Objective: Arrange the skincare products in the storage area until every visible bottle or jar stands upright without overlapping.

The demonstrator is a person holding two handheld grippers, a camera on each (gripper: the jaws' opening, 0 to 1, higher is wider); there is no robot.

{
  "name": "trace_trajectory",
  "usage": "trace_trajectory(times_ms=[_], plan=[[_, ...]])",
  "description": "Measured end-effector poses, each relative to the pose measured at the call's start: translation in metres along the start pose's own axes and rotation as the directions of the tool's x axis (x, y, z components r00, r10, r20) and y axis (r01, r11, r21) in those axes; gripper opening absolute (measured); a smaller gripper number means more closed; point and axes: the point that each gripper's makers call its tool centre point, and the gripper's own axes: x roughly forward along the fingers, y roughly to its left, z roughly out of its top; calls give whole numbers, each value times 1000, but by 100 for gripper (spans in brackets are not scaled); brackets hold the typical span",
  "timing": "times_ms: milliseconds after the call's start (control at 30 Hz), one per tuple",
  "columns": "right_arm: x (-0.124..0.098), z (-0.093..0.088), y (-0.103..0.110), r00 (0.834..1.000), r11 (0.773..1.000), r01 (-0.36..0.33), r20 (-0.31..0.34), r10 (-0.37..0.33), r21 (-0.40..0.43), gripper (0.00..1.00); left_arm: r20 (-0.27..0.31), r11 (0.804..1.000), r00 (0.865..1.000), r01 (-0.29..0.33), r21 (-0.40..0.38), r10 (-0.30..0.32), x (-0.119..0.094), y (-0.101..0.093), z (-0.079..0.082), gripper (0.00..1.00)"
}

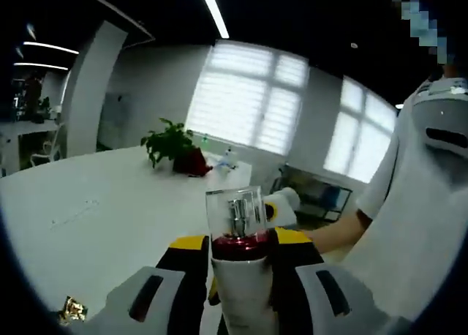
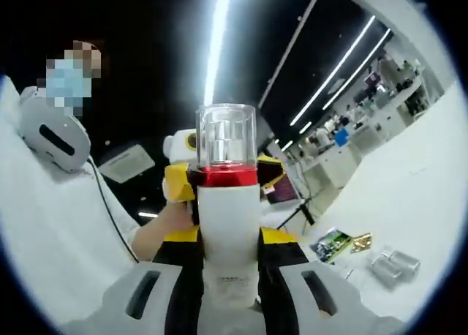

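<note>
A white bottle [image 1: 241, 291] with a red collar and a clear cap stands upright between my left gripper's [image 1: 240, 240] yellow-tipped jaws, which are shut on it at collar height. In the right gripper view the same kind of bottle [image 2: 228, 211] is clamped lower on its white body by my right gripper [image 2: 228, 236]. Behind it, the left gripper's yellow fingertips [image 2: 179, 183] flank the red collar, so both grippers seem to hold one bottle. Part of the right gripper [image 1: 281, 207] peeks out behind the bottle, held by a person's hand.
A white table [image 1: 95, 203] lies below, with a potted plant [image 1: 175, 148] at its far side and a gold wrapper [image 1: 72, 309] near me. Clear jars [image 2: 391, 265] lie on their sides beside printed packets [image 2: 333, 243]. A person in white stands close.
</note>
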Motion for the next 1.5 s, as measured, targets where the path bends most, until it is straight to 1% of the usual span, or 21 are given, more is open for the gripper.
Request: trace_trajectory(times_ms=[67,200,300,400,500,600,667,767,833,900,967,1000,1067,1133,1167,1200,1233,1300,1367,1433,1500], plan=[[-1,0,3,1000,1000,-22,4,22,-1,26,-7,1000,1000,6,4,-6,0,-1,-1,33],[-3,2,5,999,999,-47,2,47,1,26,-35,997,996,79,-27,-80,-1,-13,-7,28],[-3,5,6,998,998,-60,2,60,7,26,-52,998,997,55,21,-54,-1,-10,-10,28],[0,4,7,997,998,-66,-31,66,-2,27,-45,999,998,40,-22,-41,-1,-6,-9,28],[0,5,-1,995,998,-48,-87,45,-37,27,-45,998,999,-11,-63,9,-2,3,-9,27],[-2,1,-15,987,998,14,-161,-23,-59,28,-62,991,994,-93,-91,88,-4,16,-14,26],[-2,6,-26,985,993,60,-157,-76,-104,29,-37,982,989,-147,-117,144,-5,27,-14,26],[0,9,-32,980,990,103,-162,-118,-97,31,14,964,977,-208,-165,213,-4,38,-11,26],[2,10,-43,966,978,174,-173,-192,-115,32,25,946,960,-268,-182,277,-4,47,-11,26],[4,9,-58,931,942,270,-196,-308,-199,34,21,922,933,-350,-168,358,-2,56,-13,26],[5,7,-69,879,882,342,-221,-422,-325,35,20,898,906,-417,-139,423,1,61,-13,26],[5,7,-73,856,855,378,-218,-469,-356,35,22,882,888,-454,-123,460,3,63,-11,26],[6,17,-87,790,764,538,-104,-605,-357,36,37,861,863,-499,-99,505,4,68,-7,26],[3,20,-94,753,714,589,-63,-655,-378,35,55,834,836,-536,-130,546,3,72,-5,26],[2,21,-96,728,685,617,-49,-683,-388,34,59,816,817,-563,-127,573,0,75,-4,26],[1,22,-97,712,666,633,-40,-701,-395,33,58,803,803,-583,-123,593,-1,77,-5,26],[-1,25,-99,687,626,649,-21,-726,-433,32,58,789,788,-605,-107,613,-3,79,-4,26],[0,27,-98,676,599,644,-13,-737,-475,31,70,754,750,-654,-66,657,-7,79,-1,26],[1,29,-96,662,574,651,3,-749,-497,30,91,732,728,-680,-30,680,-9,77,1,26],[1,31,-95,657,559,656,18,-754,-507,30,105,730,724,-683,-31,682,-10,71,2,26],[1,32,-96,655,559,659,19,-755,-503,30,108,720,715,-694,-3,691,-10,73,3,26]])
